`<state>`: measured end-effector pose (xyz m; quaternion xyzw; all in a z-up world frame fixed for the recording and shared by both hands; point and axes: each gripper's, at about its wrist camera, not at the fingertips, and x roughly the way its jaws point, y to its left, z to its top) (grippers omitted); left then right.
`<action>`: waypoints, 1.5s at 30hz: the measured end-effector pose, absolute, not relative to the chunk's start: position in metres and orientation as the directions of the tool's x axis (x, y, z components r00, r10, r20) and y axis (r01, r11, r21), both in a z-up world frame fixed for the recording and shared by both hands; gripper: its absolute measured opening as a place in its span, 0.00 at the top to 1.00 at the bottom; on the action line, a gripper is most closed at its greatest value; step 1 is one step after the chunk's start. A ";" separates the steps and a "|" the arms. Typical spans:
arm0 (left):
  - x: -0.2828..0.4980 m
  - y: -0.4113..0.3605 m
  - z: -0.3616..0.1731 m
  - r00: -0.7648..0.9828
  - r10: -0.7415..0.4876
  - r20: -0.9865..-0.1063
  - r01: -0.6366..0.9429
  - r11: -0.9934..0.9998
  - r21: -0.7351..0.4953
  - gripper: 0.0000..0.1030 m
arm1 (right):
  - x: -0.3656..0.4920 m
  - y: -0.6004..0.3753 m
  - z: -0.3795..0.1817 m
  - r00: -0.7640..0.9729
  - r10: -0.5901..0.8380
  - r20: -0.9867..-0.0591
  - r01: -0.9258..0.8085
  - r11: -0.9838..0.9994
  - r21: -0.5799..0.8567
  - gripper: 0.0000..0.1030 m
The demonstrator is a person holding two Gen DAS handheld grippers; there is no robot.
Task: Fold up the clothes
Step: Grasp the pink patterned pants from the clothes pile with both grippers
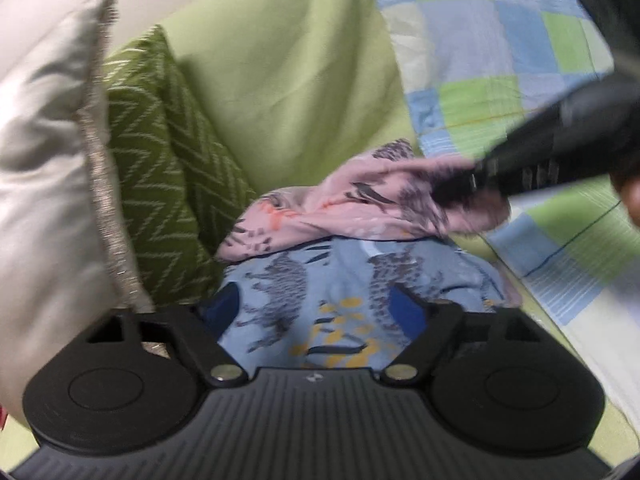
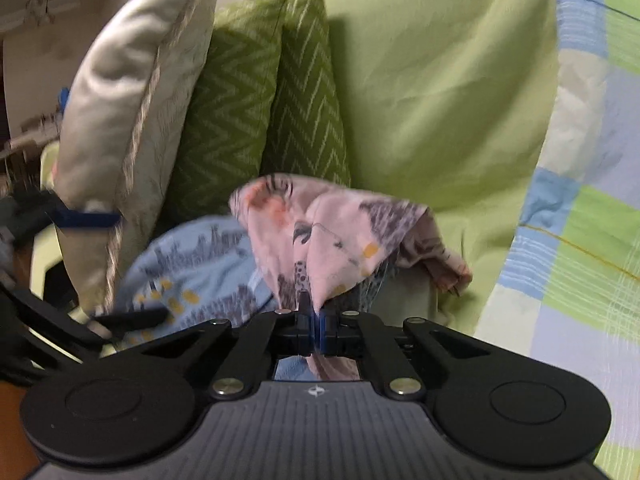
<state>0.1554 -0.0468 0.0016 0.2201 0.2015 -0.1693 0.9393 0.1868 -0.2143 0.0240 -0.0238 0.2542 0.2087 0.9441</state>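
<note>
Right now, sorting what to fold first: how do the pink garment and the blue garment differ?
The pink garment is pinched and lifted by the shut right gripper; the blue garment lies flat, between the left gripper's open fingers. The pink is bunched and partly overlaps the blue; the blue is more spread out. Both carry dark animal prints with yellow spots.

A cream pillow [image 2: 132, 92] is leaning against green zigzag cushions [image 2: 256, 108], which are resting beside a plain green pillow [image 2: 432, 92] and checked bedding [image 1: 492, 48].
</note>
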 end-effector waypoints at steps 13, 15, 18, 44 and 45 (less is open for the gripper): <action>0.106 -0.116 0.040 0.925 -0.259 -0.276 0.364 0.811 0.458 0.12 | 0.110 -0.270 0.172 0.851 0.473 -0.231 -0.440 0.880 0.180 1.00; 0.100 -0.126 0.050 0.929 -0.266 -0.258 0.362 0.803 0.473 0.12 | 0.087 -0.276 0.197 0.866 0.462 -0.189 -0.436 0.885 0.167 1.00; 0.092 -0.128 0.053 0.928 -0.261 -0.266 0.365 0.785 0.501 0.11 | 0.066 -0.276 0.211 0.882 0.418 -0.218 -0.409 0.908 0.085 1.00; 0.164 -0.098 -0.019 0.863 -0.316 -0.394 0.465 0.801 0.377 0.08 | 0.247 -0.251 0.031 0.772 0.454 -0.444 -0.428 0.889 0.164 0.93; 0.167 -0.099 -0.014 0.867 -0.315 -0.385 0.458 0.809 0.369 0.08 | 0.242 -0.251 0.041 0.788 0.449 -0.421 -0.427 0.891 0.153 0.93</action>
